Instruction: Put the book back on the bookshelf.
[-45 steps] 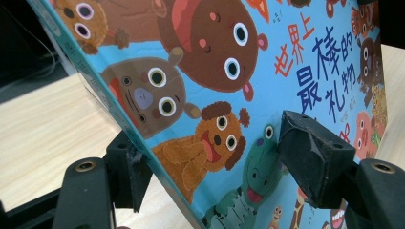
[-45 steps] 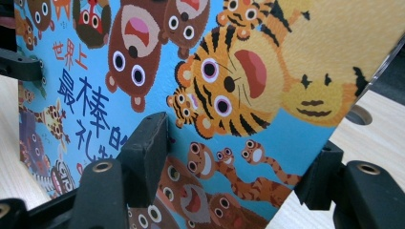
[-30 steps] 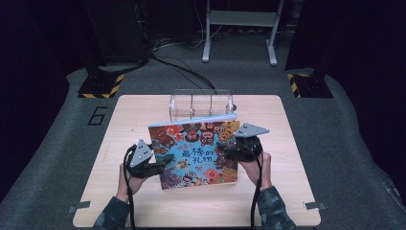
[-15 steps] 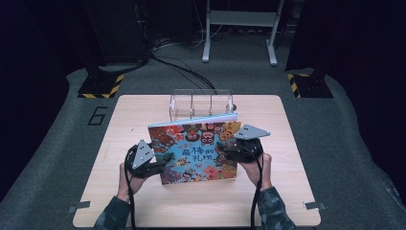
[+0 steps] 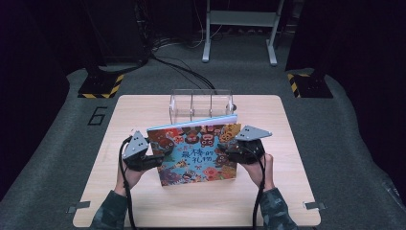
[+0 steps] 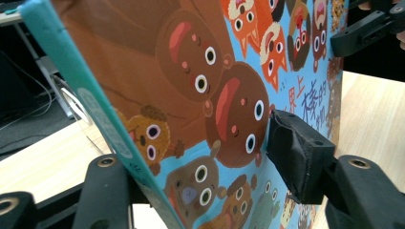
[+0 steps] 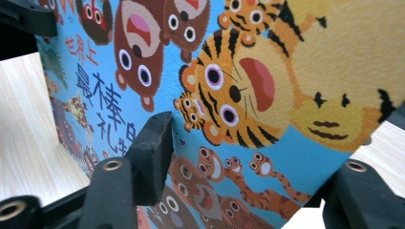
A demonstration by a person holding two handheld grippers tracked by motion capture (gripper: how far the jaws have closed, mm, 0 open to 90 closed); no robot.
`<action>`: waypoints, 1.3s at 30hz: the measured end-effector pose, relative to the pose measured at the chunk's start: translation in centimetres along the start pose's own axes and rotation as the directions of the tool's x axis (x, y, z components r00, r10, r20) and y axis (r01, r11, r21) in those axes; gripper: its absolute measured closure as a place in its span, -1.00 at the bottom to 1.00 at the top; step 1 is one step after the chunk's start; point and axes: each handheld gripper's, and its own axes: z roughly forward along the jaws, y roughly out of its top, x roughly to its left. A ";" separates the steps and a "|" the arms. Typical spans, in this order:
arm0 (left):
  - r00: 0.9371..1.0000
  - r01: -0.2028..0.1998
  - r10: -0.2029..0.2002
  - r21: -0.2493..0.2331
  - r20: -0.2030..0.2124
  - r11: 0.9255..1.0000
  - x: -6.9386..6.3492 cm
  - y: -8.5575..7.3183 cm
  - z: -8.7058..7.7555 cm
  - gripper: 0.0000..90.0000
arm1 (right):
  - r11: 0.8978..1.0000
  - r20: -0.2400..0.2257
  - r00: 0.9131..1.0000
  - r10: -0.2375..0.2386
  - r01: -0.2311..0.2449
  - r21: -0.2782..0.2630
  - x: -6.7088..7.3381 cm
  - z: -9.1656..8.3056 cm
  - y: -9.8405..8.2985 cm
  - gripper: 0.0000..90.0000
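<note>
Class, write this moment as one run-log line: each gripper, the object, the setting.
left gripper: shut on colourful picture book | right gripper: shut on book | book: held tilted above wooden table | clear rack: behind

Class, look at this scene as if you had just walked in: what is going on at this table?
A person holds a colourful picture book propped up off the wooden table, one edge gripped on each side. The left gripper, whose jaws have just been closing, clamps the spine side; the right gripper, also just closing, clamps the opposite edge. A clear acrylic rack with dividers stands just behind the book, apparently waiting to receive it.
</note>
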 end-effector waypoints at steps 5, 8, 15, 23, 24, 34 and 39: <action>1.000 -0.020 0.020 0.010 -0.002 1.000 0.0 0.0 -0.2 -0.04 | 1.000 0.021 1.000 0.008 -0.009 0.020 0.4 0.2 0.1 -0.20; 1.000 -0.024 0.024 0.012 0.009 1.000 0.0 0.0 -0.3 -0.04 | 1.000 0.030 1.000 0.002 -0.003 0.028 0.8 0.3 0.1 -0.33; 0.998 -0.056 0.056 -0.002 0.026 0.998 0.2 -0.1 -0.7 0.11 | 0.998 0.038 0.997 0.061 -0.060 -0.025 0.3 -0.8 -0.2 -0.65; 0.996 -0.061 0.062 -0.004 0.062 0.998 0.5 -0.6 -0.8 0.17 | 0.989 0.071 0.990 0.125 -0.119 -0.084 -1.7 -0.9 0.6 -0.64; 0.996 -0.065 0.066 -0.004 0.064 0.998 0.4 -0.7 -0.8 0.18 | 0.988 0.069 0.989 0.133 -0.127 -0.085 -2.1 -0.7 0.8 -0.64; 0.989 -0.137 0.136 0.006 0.058 0.991 -0.4 0.0 -0.7 0.19 | 0.982 -0.051 0.984 0.173 -0.176 -0.071 -3.6 1.4 2.2 -0.46; 0.991 -0.132 0.131 0.016 0.040 0.991 -0.7 0.2 -0.7 0.19 | 0.984 -0.042 0.986 0.164 -0.166 -0.063 -3.7 0.9 2.2 -0.33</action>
